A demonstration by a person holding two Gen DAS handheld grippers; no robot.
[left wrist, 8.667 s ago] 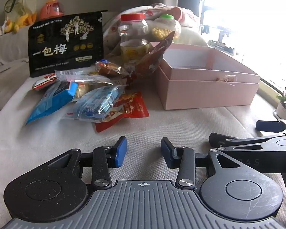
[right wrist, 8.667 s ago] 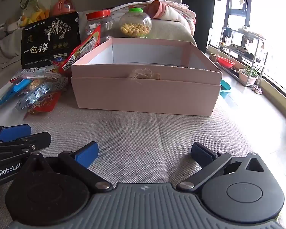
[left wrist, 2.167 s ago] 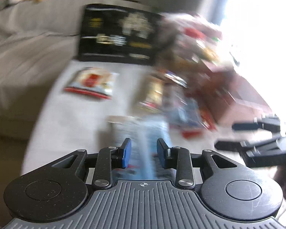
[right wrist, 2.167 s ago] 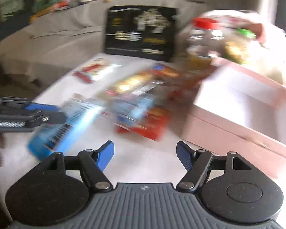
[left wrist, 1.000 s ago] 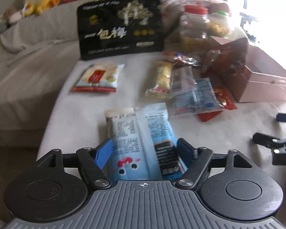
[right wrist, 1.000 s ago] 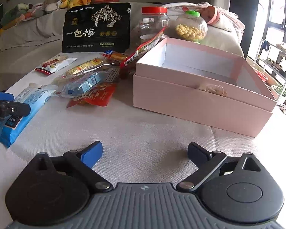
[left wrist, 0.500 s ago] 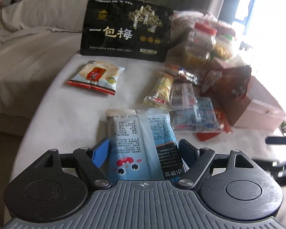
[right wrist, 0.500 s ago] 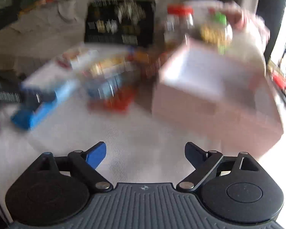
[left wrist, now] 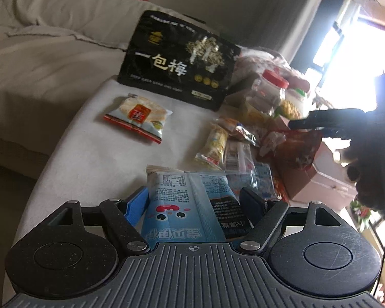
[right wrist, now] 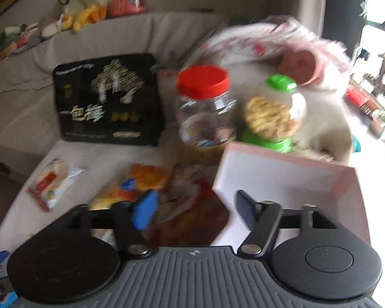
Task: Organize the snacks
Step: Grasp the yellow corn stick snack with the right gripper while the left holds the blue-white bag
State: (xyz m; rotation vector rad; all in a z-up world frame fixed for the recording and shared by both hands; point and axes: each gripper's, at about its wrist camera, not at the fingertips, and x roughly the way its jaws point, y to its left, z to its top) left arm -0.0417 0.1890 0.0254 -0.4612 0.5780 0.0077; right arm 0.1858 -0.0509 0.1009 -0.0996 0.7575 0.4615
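The left gripper [left wrist: 193,201] stands with fingers spread either side of a light-blue snack packet [left wrist: 190,200] lying on the counter [left wrist: 95,154]. The right gripper [right wrist: 193,210], fingers also released, hovers over a red-brown pouch [right wrist: 192,220] beside the pink box [right wrist: 282,177] at 3 o'clock.

The black snack bag [left wrist: 178,60] reads "一包梅" in white characters.

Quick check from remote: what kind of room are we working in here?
Most likely a home living room: a grey sofa with plush toys along its back, and a cloth-covered table beside a bright window.
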